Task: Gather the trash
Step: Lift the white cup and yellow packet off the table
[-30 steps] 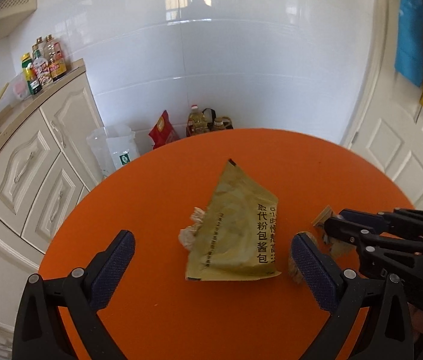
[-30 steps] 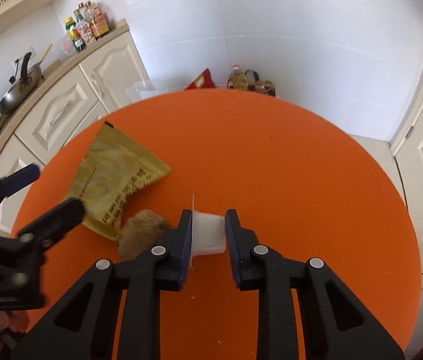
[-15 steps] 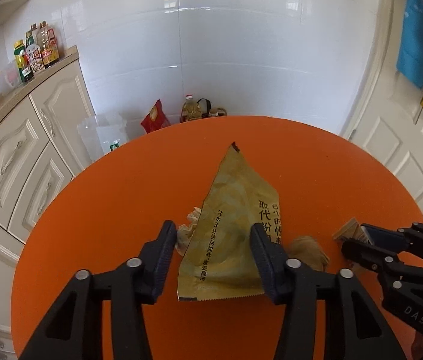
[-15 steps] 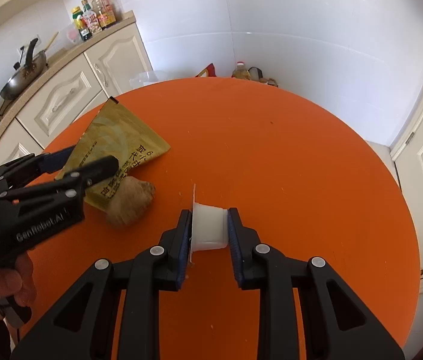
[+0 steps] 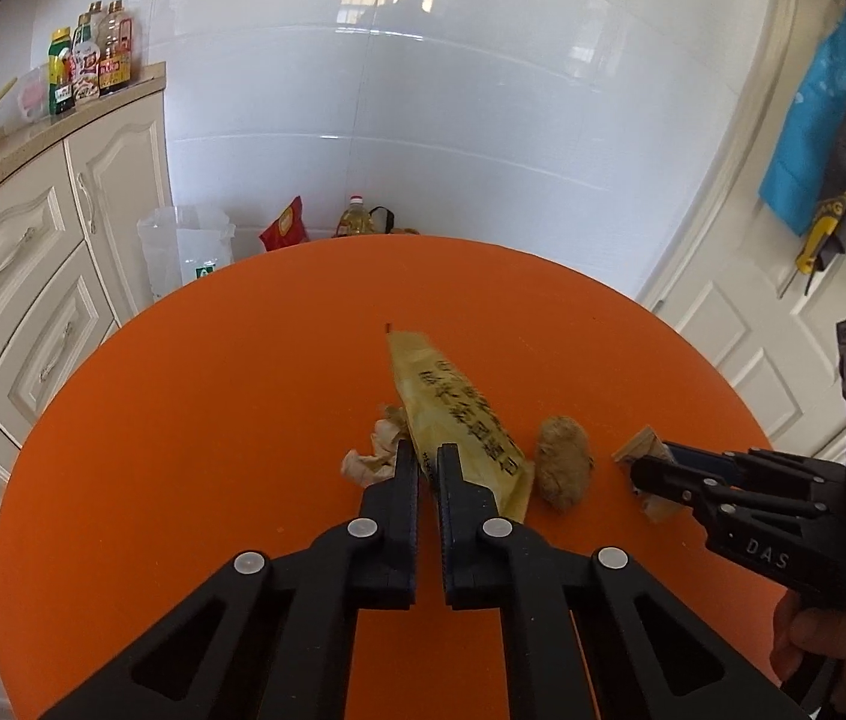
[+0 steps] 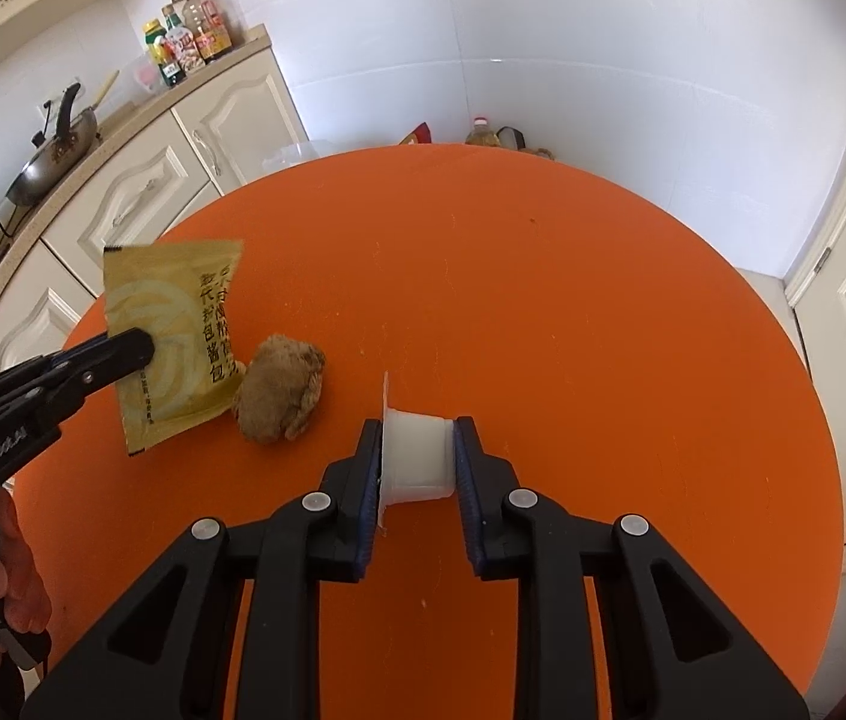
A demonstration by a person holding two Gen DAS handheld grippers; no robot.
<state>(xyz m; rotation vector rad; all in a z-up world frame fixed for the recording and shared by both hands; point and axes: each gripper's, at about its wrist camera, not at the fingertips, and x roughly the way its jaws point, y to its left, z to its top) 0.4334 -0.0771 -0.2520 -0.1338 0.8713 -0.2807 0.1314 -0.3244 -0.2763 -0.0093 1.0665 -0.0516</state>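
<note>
On the round orange table [image 5: 213,420] my left gripper [image 5: 428,456] is shut on the near edge of a yellow sauce sachet [image 5: 453,408], which now stands up on its side. The right wrist view shows the same sachet [image 6: 177,312] tilted up off the table [image 6: 603,330], with the left gripper [image 6: 144,348] pinching it. A crumpled tissue [image 5: 378,456] lies just left of the sachet. A brown lump [image 5: 564,471] [image 6: 282,387] rests to its right. My right gripper [image 6: 418,423] [image 5: 648,462] is shut on a small white plastic cup [image 6: 417,462].
Cream cabinets [image 5: 33,276] with bottles [image 5: 93,60] and a wok [image 6: 54,159] on the counter stand to the left. A plastic bag [image 5: 186,246], a red pouch [image 5: 286,225] and an oil bottle [image 5: 357,219] sit on the floor beyond the table. A white door [image 5: 741,324] is at right.
My left gripper moved forward and down and its jaws closed from wide open onto the yellow sachet, which went from lying flat to standing on edge. The right gripper kept its hold on the cup.
</note>
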